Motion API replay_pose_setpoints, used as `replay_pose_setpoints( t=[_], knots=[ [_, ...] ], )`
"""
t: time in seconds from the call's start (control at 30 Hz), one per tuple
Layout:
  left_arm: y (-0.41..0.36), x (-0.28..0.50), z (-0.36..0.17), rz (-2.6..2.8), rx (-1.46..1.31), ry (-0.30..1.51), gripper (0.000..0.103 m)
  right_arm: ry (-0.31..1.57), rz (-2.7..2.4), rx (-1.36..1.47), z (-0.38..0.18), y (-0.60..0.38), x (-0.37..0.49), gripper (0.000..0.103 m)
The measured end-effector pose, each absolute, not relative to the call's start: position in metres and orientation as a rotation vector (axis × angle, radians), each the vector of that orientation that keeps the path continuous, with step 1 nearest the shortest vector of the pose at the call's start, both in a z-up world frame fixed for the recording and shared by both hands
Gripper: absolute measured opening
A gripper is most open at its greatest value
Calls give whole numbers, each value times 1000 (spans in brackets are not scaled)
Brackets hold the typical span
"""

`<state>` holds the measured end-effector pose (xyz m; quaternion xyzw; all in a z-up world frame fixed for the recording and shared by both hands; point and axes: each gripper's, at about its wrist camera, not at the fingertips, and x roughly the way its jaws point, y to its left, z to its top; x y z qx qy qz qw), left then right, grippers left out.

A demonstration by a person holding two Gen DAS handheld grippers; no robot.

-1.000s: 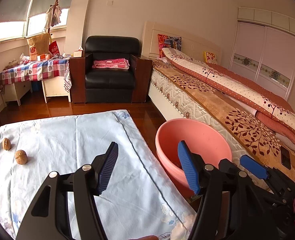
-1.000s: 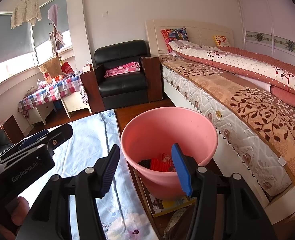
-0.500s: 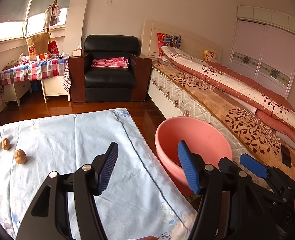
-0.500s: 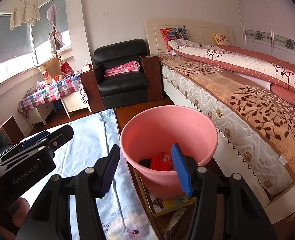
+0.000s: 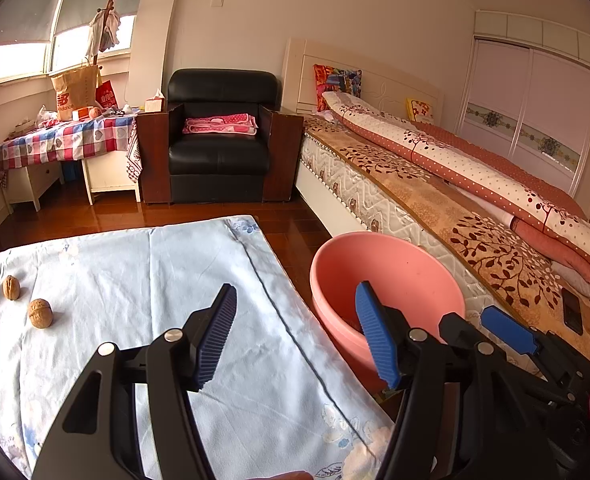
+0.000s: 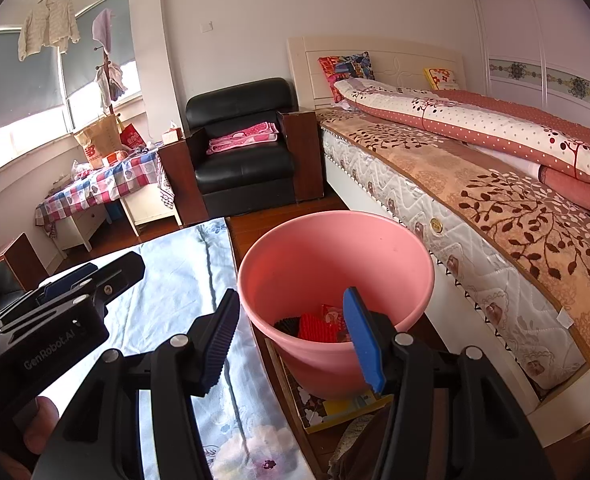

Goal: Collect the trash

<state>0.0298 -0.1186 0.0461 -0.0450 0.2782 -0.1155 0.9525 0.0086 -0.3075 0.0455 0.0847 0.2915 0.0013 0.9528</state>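
Note:
A pink bucket (image 5: 391, 272) stands beside the table's right edge, seen also in the right wrist view (image 6: 335, 252); red and black trash (image 6: 315, 326) lies in its bottom. Two walnuts (image 5: 40, 313) (image 5: 11, 287) lie on the light blue tablecloth (image 5: 135, 276) at the far left. My left gripper (image 5: 295, 332) is open and empty over the table's right part. My right gripper (image 6: 291, 336) is open and empty, held above the bucket's near rim. The right gripper's blue pad (image 5: 507, 332) shows at the lower right of the left wrist view.
A bed (image 5: 435, 200) runs along the right, close behind the bucket. A black armchair (image 5: 219, 152) and a checked side table (image 5: 63, 140) stand at the back. A box with papers (image 6: 335, 404) sits under the bucket. The floor is dark wood.
Both grippers stay open and nearly still; the left wrist view has shifted very slightly, with the walnuts a touch lower left.

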Motion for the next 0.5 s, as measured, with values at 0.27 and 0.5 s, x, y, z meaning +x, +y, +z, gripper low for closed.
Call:
replay_pose_setpoints(
  t=[0.27,0.5],
  knots=[
    [-120,30,44,-235,-90,568,62,593,3,173,46,-308,9,54],
    [-120,28,39,-239,-82,572,62,594,1,174,46,-308,9,54]
  ],
)
